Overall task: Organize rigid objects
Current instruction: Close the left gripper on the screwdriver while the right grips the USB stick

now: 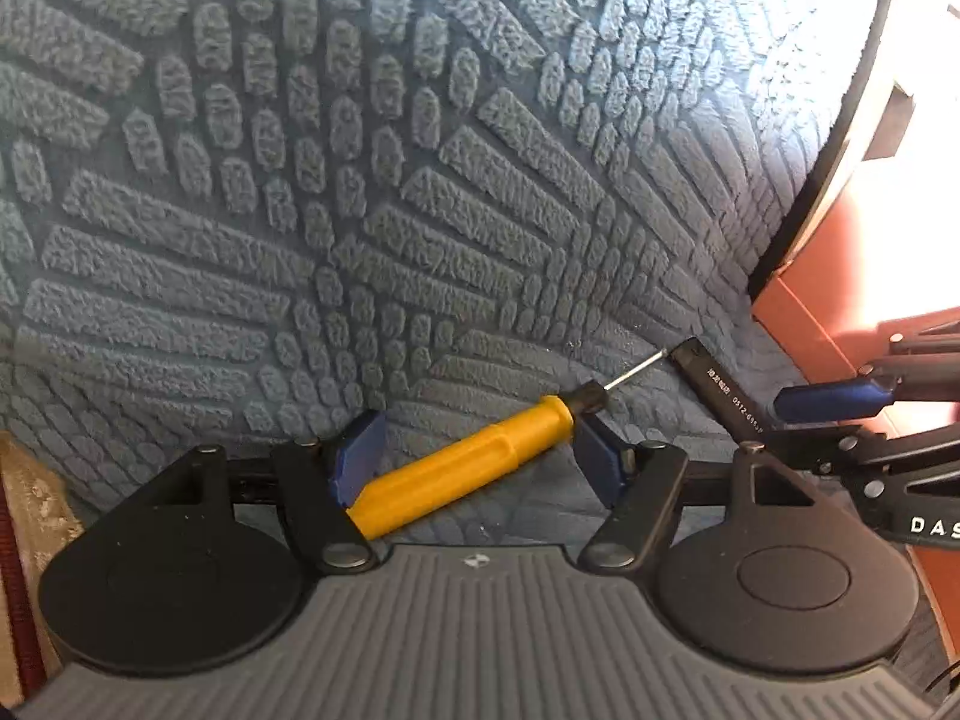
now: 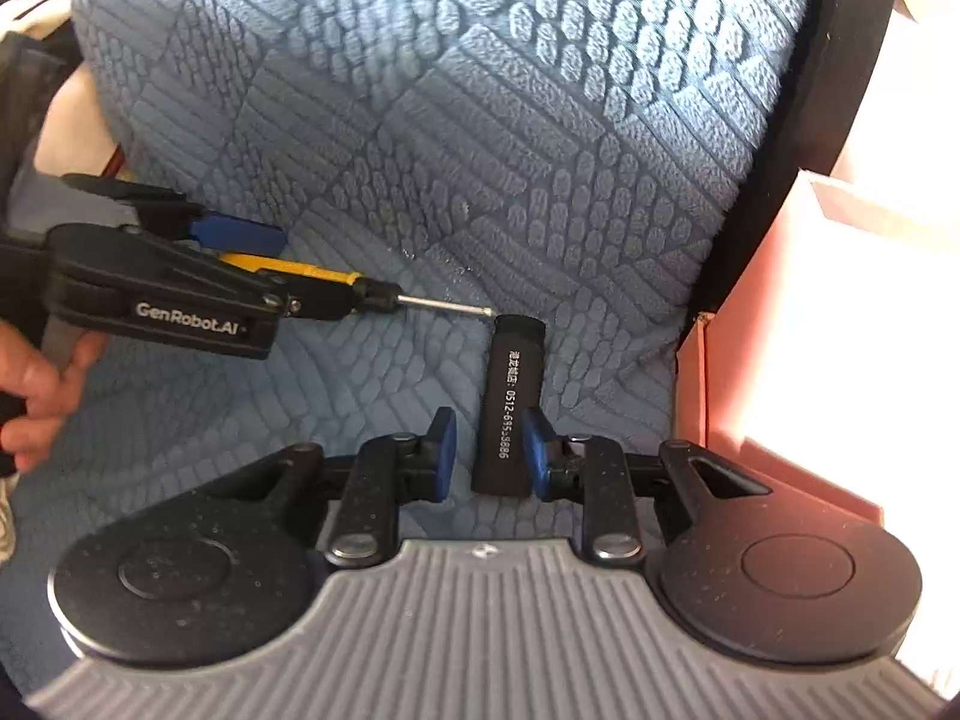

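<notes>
left hand-held gripper [image 1: 474,456]: jaws spread, screwdriver [image 1: 462,468] lies between the pads; left pad touches the yellow handle, right pad just clear, so no grip.
right hand-held gripper [image 2: 489,456]: jaws narrow, black bar [image 2: 510,402] between them; right pad on it, left pad apart; can't tell if clamped.
screwdriver: on blue cushion [image 2: 480,120], tip near bar's top end.
bar: beside red box [image 2: 780,396].
hand [image 2: 36,396]: grips left tool's handle.

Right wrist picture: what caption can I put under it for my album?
Right claw around a black printed tube on the blue bumpy cushion, beside a yellow-handled screwdriver.
</notes>
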`<action>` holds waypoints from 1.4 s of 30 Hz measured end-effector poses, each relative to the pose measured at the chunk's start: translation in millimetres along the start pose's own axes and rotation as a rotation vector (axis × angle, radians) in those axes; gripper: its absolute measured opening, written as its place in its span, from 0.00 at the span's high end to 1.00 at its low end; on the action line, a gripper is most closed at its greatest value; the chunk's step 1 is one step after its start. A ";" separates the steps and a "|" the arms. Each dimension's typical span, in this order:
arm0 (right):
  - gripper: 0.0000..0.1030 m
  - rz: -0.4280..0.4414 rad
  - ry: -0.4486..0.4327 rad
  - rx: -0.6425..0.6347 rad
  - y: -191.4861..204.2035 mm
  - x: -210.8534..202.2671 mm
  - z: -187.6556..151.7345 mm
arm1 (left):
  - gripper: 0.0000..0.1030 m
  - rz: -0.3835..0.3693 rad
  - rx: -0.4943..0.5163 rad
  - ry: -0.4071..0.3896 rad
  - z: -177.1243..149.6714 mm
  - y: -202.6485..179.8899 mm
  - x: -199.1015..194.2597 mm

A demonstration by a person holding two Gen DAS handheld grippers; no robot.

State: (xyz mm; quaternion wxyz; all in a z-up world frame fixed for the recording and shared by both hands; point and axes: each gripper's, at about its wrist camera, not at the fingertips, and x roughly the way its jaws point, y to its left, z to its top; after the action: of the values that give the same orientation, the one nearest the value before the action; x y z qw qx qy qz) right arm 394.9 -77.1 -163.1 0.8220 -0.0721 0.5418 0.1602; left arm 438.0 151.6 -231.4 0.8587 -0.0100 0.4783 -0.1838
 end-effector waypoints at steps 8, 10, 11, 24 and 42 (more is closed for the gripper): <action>0.67 0.026 0.005 0.056 -14.3 9.6 -1.2 | 0.41 0.052 0.031 0.011 -3.9 -12.1 -5.7; 0.64 0.054 0.035 0.072 -13.6 10.3 -8.8 | 0.51 0.072 -0.007 0.020 -1.7 -19.7 -3.4; 0.63 0.051 0.033 0.068 -10.5 14.2 -16.1 | 0.53 0.081 -0.023 0.023 -1.1 -19.7 -7.6; 0.73 0.019 0.024 0.072 -2.0 1.3 -31.5 | 0.65 0.048 -0.334 0.051 -35.4 -28.3 -43.4; 0.75 -0.070 0.024 -0.008 22.8 -20.1 -75.6 | 0.74 0.039 -0.486 0.050 -89.5 -80.0 -54.0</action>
State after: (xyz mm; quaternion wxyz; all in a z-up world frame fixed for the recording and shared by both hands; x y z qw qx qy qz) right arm 314.2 -81.5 -173.9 0.8202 -0.0963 0.5481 0.1324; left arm 314.0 108.8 -220.3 0.8222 -0.2026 0.5298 -0.0467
